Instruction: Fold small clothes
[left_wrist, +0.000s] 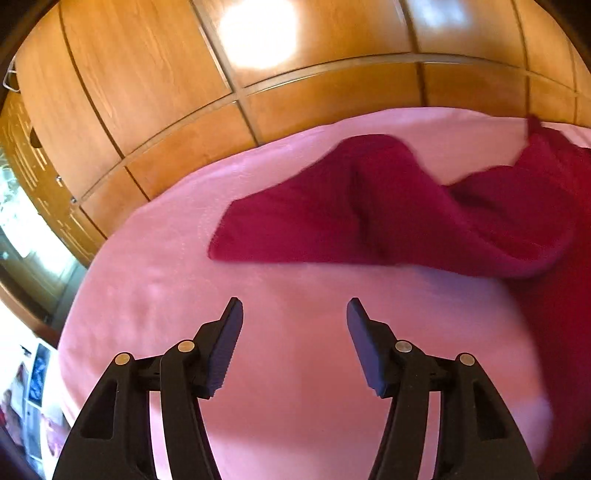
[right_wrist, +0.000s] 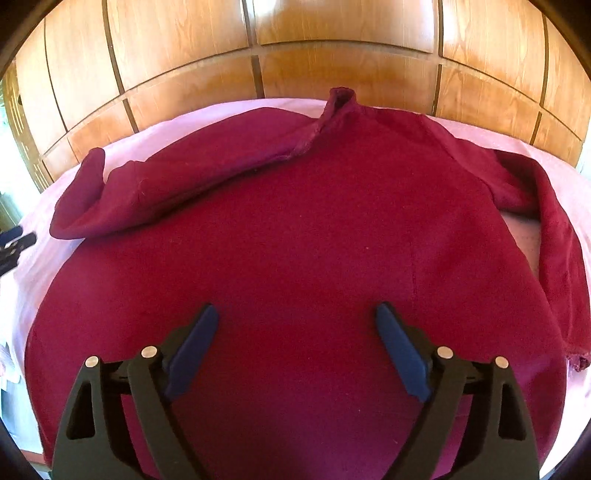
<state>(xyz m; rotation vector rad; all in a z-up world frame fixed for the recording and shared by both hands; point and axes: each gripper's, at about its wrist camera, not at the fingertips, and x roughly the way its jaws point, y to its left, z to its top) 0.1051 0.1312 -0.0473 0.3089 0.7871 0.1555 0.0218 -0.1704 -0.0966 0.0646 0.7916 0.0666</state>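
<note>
1. One dark red sweater (right_wrist: 295, 229) lies spread out on a pink sheet (right_wrist: 229, 110), with wooden cupboard doors (right_wrist: 332, 40) behind it.
2. The sweater looks flat in the middle. Its body is smooth and open, with the neck (right_wrist: 341, 98) at the far side.
3. One sleeve (right_wrist: 177, 188) on the left is laid across the top of the body, and its cuff hangs over the edge onto the sheet. I think this is the first fold, but it is a bit loose.
4. The other sleeve (right_wrist: 554, 236) on the right is still out at the side and looks bunched up.
5. The left gripper (left_wrist: 294, 314) is over bare pink sheet, just beside the folded sleeve (left_wrist: 362, 206). Its jaws are partly open and hold nothing.
6. The right gripper (right_wrist: 297, 317) is over the lower part of the sweater. Its jaws are wide apart and hold nothing.
7. So the job is only just started. I think the right sleeve needs folding in next, and then the body needs folding up into a small neat shape.
</note>
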